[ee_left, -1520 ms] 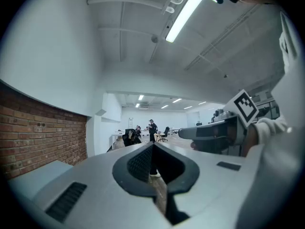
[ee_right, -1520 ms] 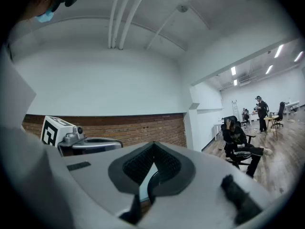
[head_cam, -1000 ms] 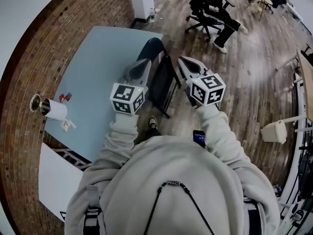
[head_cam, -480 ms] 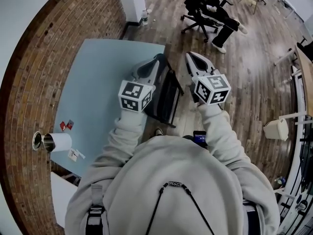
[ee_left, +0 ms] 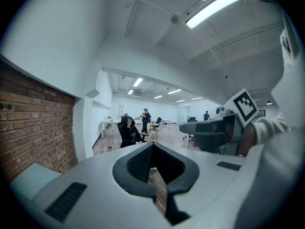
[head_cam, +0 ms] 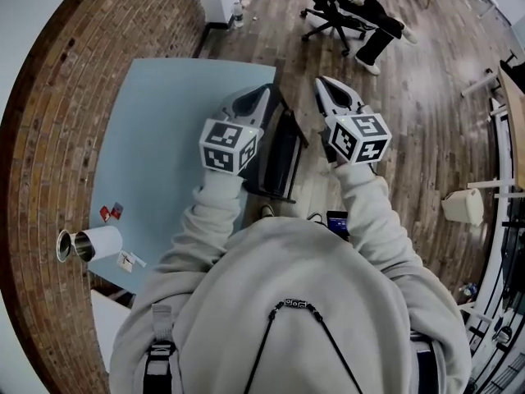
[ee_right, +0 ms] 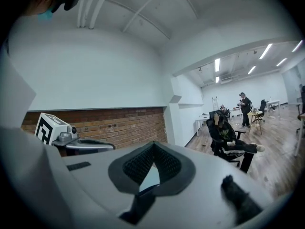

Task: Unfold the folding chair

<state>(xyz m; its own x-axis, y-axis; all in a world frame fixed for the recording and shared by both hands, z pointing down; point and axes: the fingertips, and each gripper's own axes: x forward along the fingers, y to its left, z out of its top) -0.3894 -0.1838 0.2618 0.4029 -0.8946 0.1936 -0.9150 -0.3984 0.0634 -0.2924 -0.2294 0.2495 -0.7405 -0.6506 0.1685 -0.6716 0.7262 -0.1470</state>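
1. The brick wall (head_cam: 57, 97) curved down the left of the head view and the wooden floor (head_cam: 410, 121) filled the right; my own grey top (head_cam: 287, 302) blocked the whole lower middle, so whatever lay near my feet was hidden.
2. The pale blue table (head_cam: 156, 138) stood against the wall; its near right corner was cut off behind my left sleeve.
3. The folding chair (head_cam: 279, 150) was black and folded flat; it stood just beside the table's right edge, between my two grippers; its upper left part was covered by the left gripper, and neither gripper view showed it plainly.
4. The left gripper (head_cam: 261, 93) had its jaws pressed together on nothing; it overlapped the chair's top, but I could not tell whether it touched.
5. The right gripper (head_cam: 322, 81) was likewise closed and empty; it hung just right of the chair.
6. A seated person (head_cam: 353, 6) was far across the floor, half cut off by the top edge.
7. A white roll (head_cam: 98, 243) lay by the table's near left corner; the bits beside it were too small to name.
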